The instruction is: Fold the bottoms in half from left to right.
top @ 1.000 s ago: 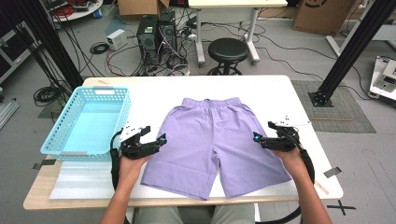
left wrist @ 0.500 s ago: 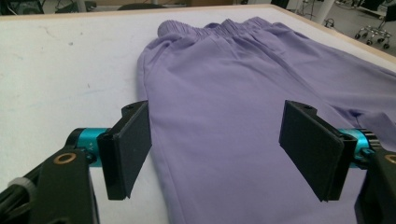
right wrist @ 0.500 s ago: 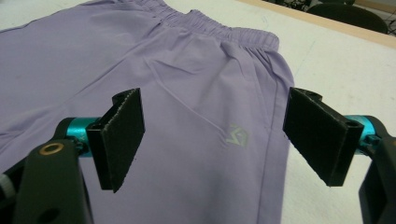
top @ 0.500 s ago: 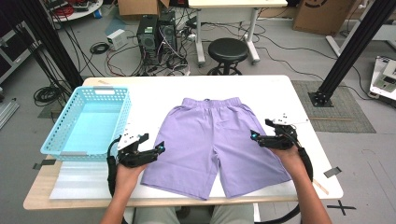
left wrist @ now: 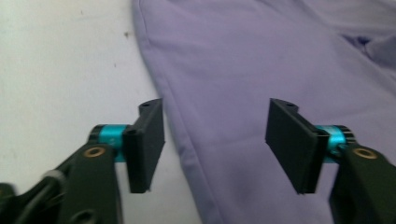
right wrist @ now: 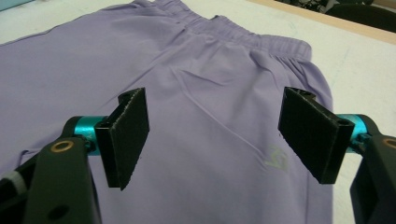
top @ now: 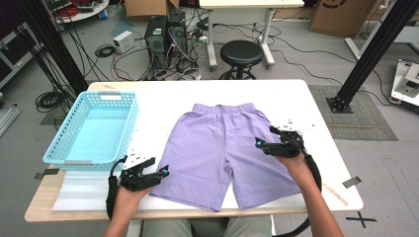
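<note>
The left hand-held gripper (top: 160, 174) has slid down the purple shorts (top: 222, 148) to their outer hem edge, jaws narrowing but gripping nothing, astride that edge; right hand-held gripper (top: 261, 143) open, empty.

Bare white table (top: 163, 106) between blue basket (top: 91, 129) and purple shorts (top: 222, 148), basket walls blocking left side

I see a light blue basket (top: 91, 129) at the bench's (top: 163, 101) left; beyond its far edge stand a black stool (top: 241, 53) and computer towers (top: 165, 37).
</note>
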